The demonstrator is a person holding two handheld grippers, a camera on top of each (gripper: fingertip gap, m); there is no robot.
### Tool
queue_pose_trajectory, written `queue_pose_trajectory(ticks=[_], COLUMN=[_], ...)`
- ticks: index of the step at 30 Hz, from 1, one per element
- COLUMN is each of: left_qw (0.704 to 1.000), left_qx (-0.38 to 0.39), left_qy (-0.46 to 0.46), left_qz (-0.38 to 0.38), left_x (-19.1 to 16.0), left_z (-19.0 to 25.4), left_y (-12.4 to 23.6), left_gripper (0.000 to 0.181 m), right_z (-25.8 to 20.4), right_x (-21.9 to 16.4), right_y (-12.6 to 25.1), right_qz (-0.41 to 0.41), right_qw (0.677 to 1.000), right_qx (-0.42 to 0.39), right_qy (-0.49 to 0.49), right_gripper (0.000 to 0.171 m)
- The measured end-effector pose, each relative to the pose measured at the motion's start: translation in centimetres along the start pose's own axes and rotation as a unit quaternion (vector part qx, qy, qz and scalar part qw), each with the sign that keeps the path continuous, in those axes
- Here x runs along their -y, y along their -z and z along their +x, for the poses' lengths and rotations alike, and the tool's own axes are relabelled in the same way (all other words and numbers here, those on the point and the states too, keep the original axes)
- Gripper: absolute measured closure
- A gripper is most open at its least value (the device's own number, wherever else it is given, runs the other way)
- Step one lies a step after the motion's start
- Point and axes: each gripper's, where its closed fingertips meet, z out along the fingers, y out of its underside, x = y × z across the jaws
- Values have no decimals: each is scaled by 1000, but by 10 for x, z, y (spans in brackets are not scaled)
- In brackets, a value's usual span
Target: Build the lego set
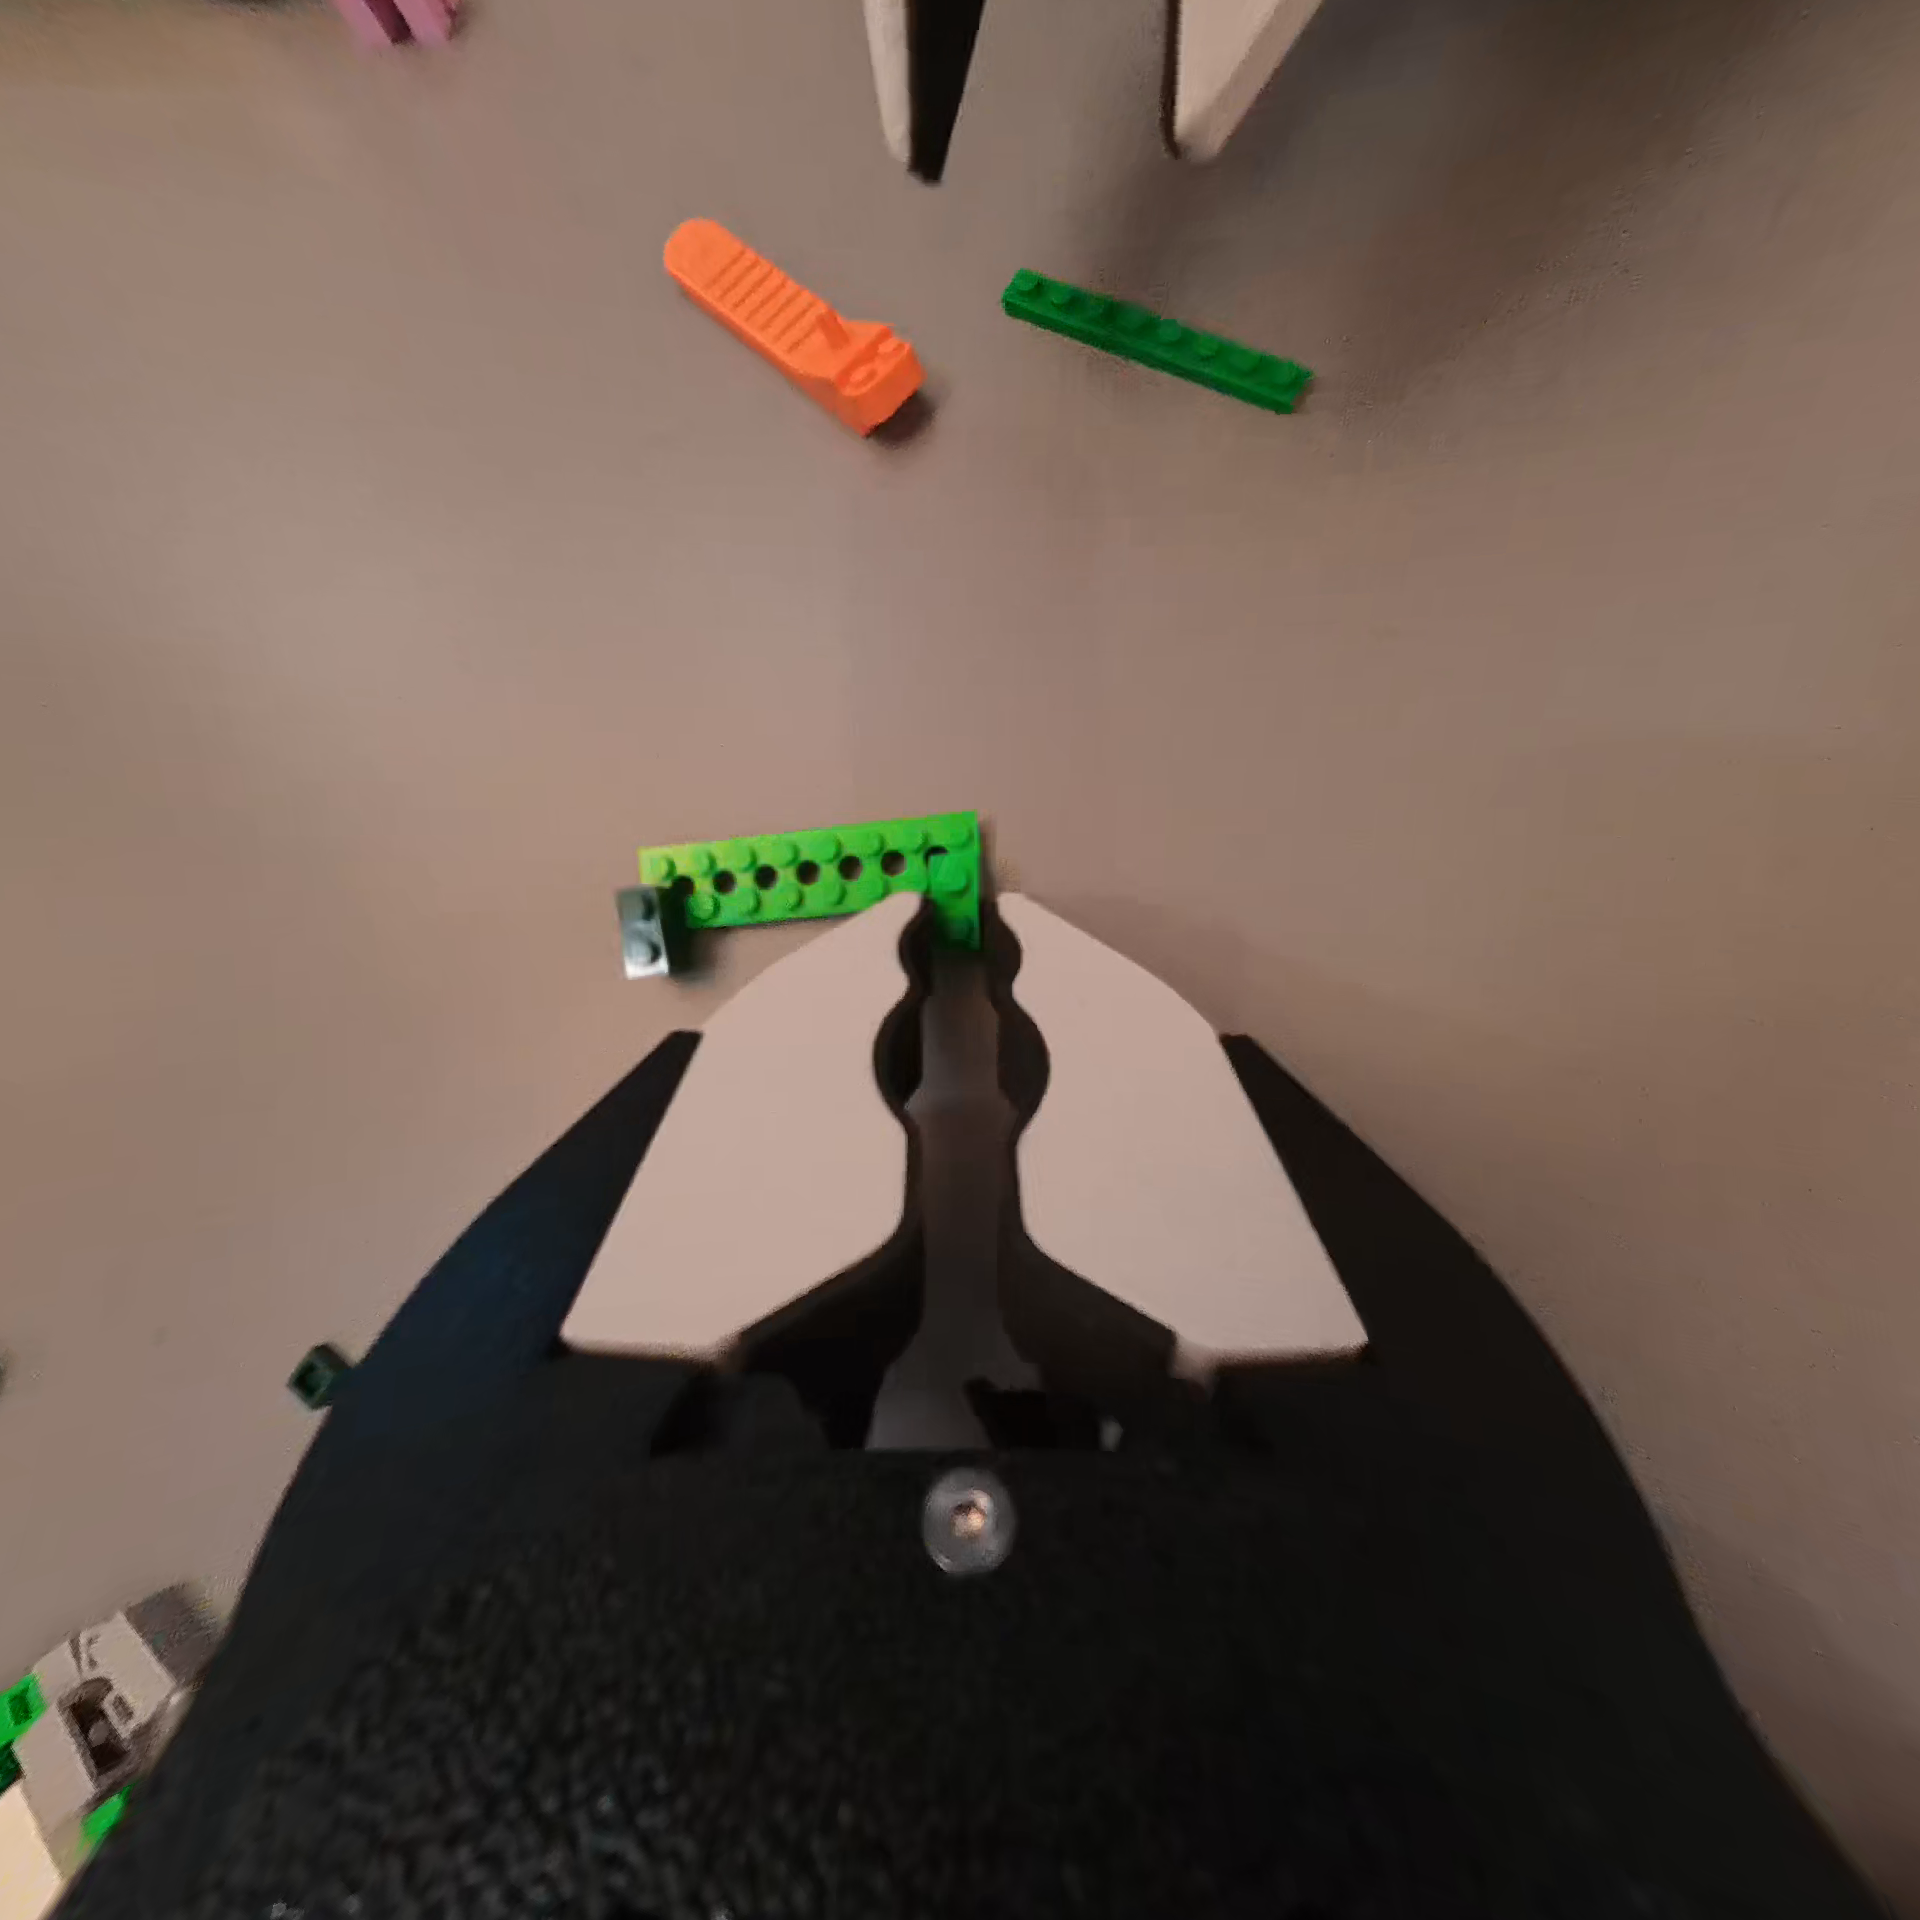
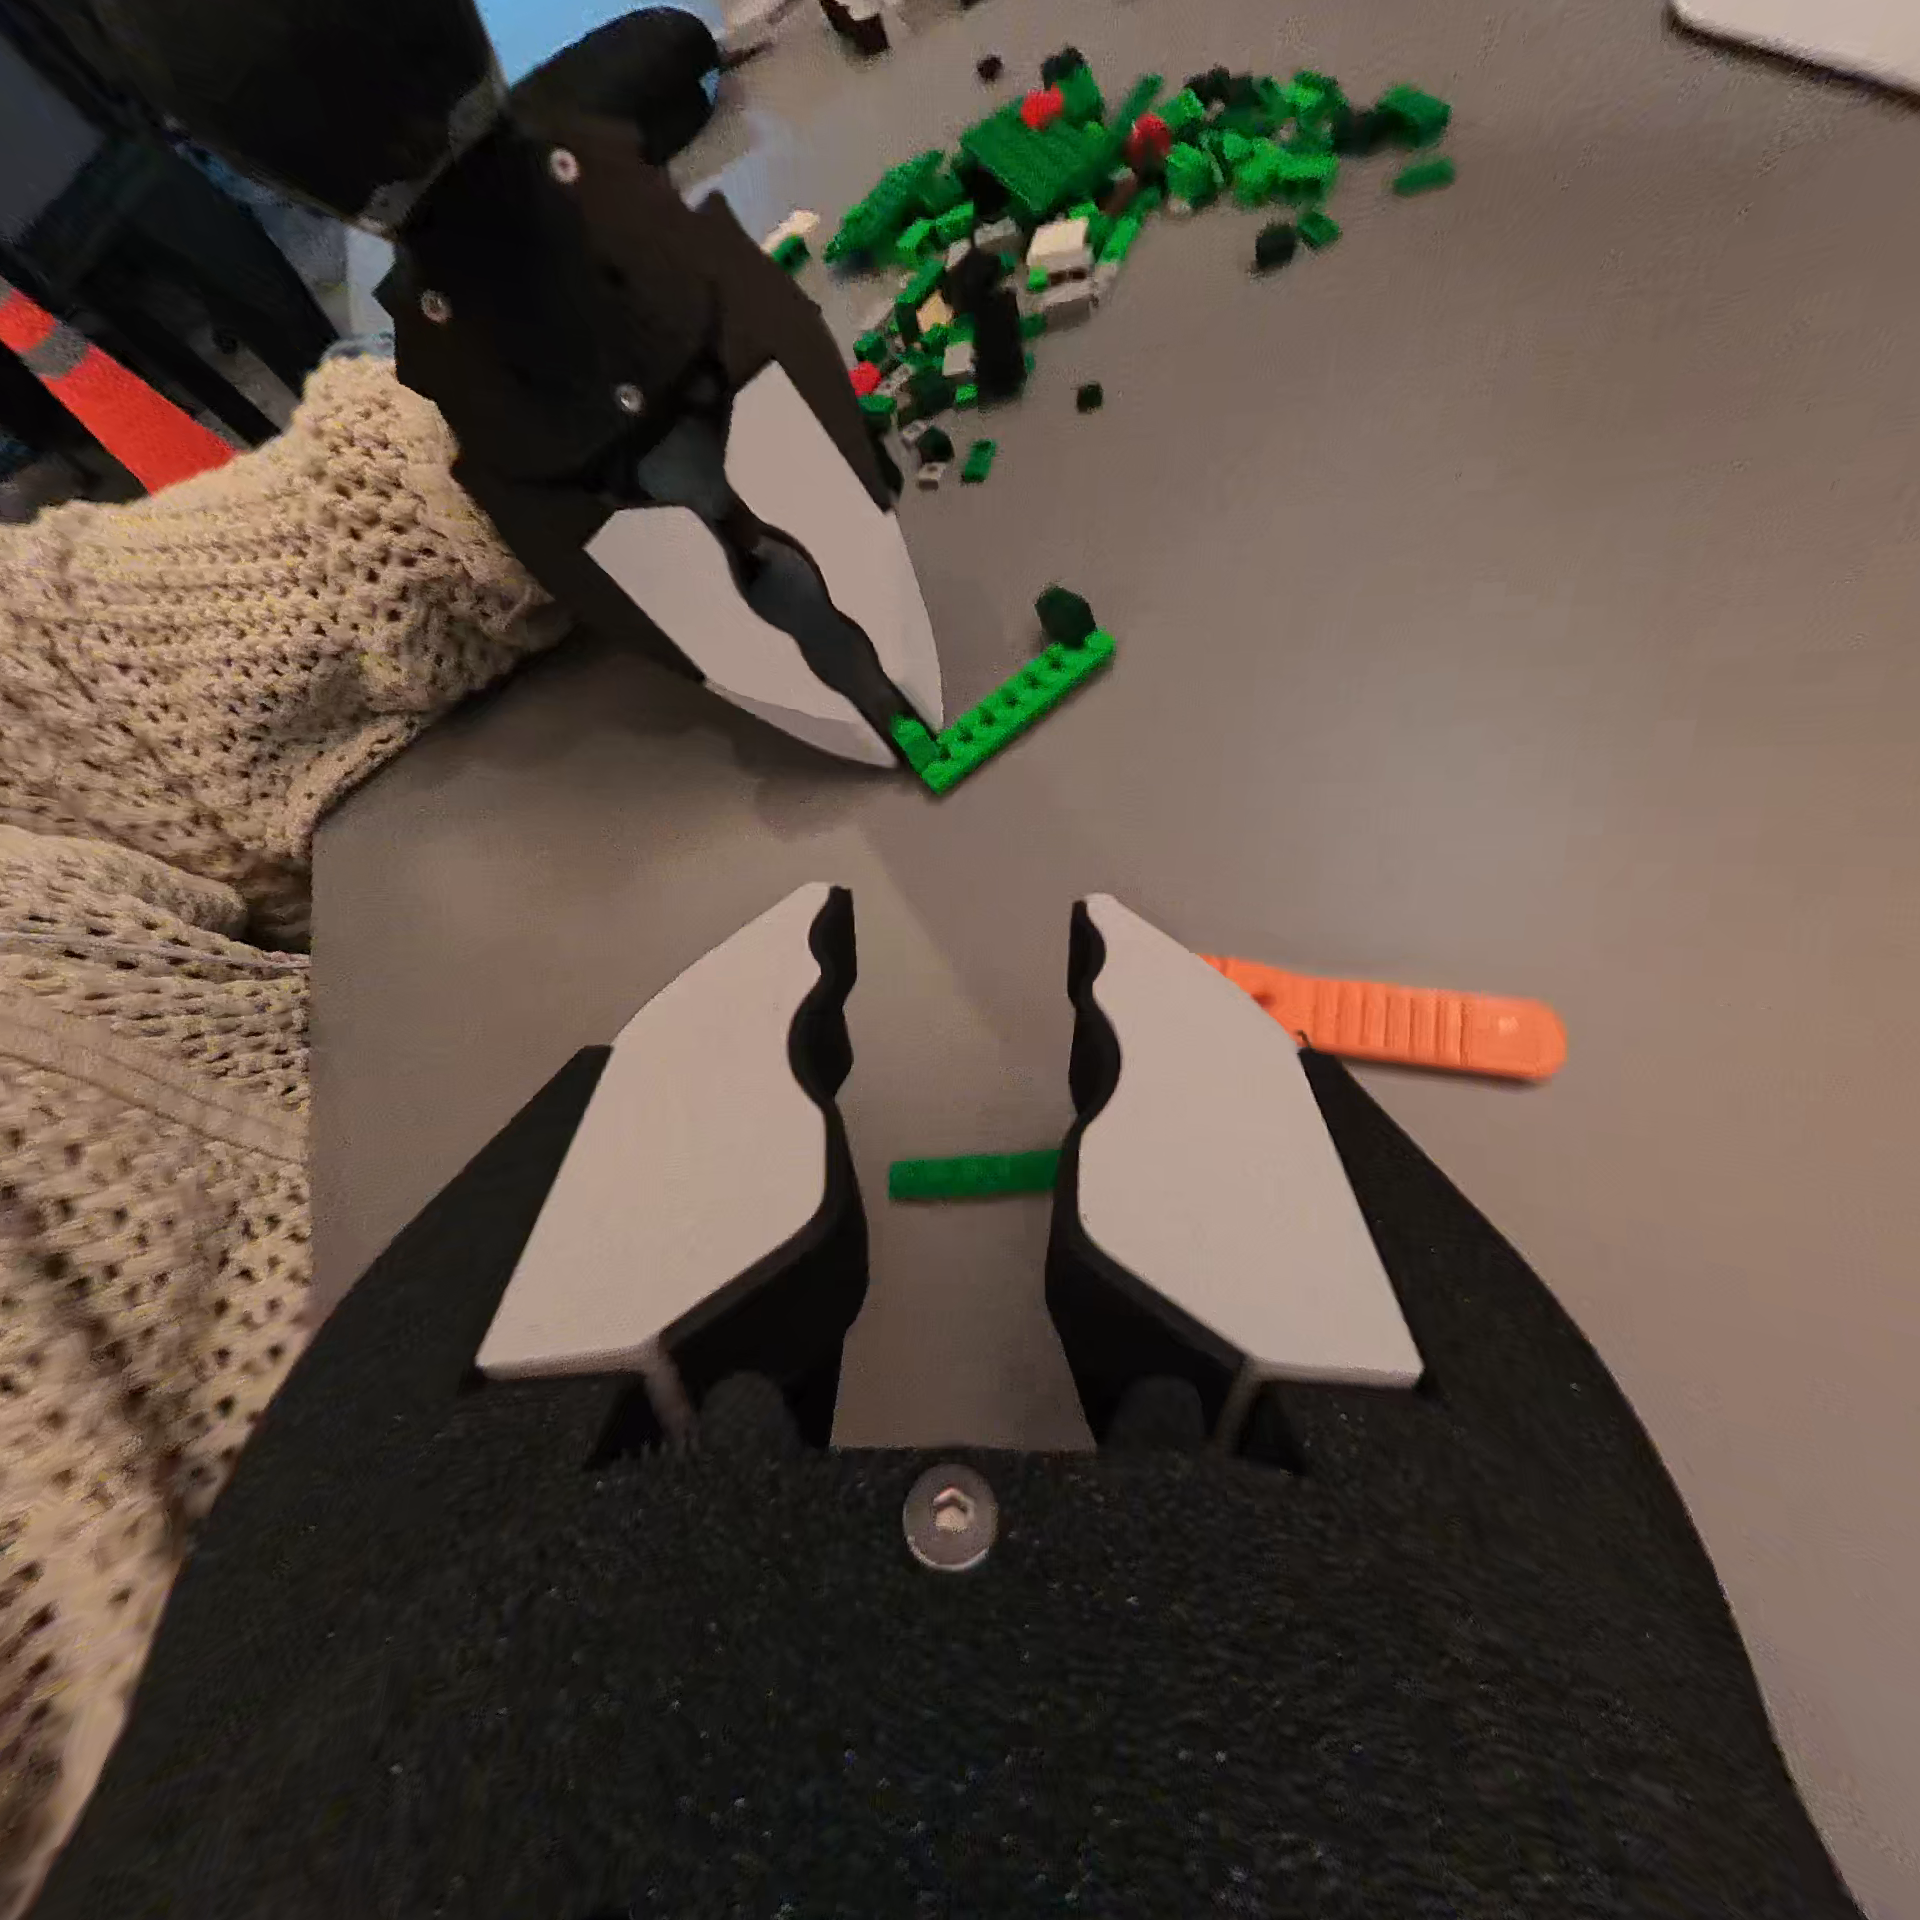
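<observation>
Brick pile (image 2: 1091,218) shows only rightward; left gripper (image 1: 956,914) pinches bright-green plate (image 1: 821,868), right gripper (image 2: 961,914) spread.

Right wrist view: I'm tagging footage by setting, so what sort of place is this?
Probably an indoor desk or worktable: a plain grey tabletop, a loose brick pile, and an orange brick separator.

A knit sleeve (image 2: 156,727) lies over the desk's (image 2: 1558,727) left edge. Beyond that edge stands an orange bar (image 2: 104,400) with a grey band. A white flat thing (image 2: 1808,36) sits at the far right corner.
</observation>
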Motion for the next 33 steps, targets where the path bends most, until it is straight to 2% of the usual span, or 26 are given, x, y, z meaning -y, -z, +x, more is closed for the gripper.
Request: queue_pose_trajectory(ticks=[1,4,6,10,12,14,17,19,20,24,27,30,33], left_qw=[1000,999,994,971,958,946,936,934,934,933,926,930,931], left_qx=[5,40,77,157,177,200,204,199,185,99,116,130,145], left_qy=[-8,-34,-70,-151,-196,-229,-259,-271,-280,-335,-345,-321,-313], left_qz=[2,6,31,97,111,112,123,122,123,92,102,122,120], left_x=[0,2,11,42,52,58,65,66,66,46,46,52,51], left_z=[-1,-8,-12,-13,-6,-2,7,11,17,42,39,32,26], left_y=[0,0,5,20,22,23,21,19,17,16,31,38,37], left_gripper=[173,174,174,174,174,174,174,174,171,177,181,181,181], right_z=[-3,-9,-10,-17,-15,-12,-14,-21,-22,-16,-2,6,15], right_x=[2,1,4,30,42,45,44,43,42,34,22,13,2], right_y=[-5,-20,-27,-30,-26,-25,-29,-32,-33,-29,-25,-27,-35], right_qz=[4,-7,-2,81,123,128,120,109,104,81,40,-19,-104], right_qw=[1000,996,995,997,992,990,991,992,993,995,983,938,886], right_qx=[-7,-29,-40,4,24,25,29,44,42,3,-80,-168,-252], right_qy=[21,86,95,8,-34,-48,-48,-38,-27,53,163,302,375], right_gripper=[133,139,143,140,138,139,143,161,164,167,167,166,166])
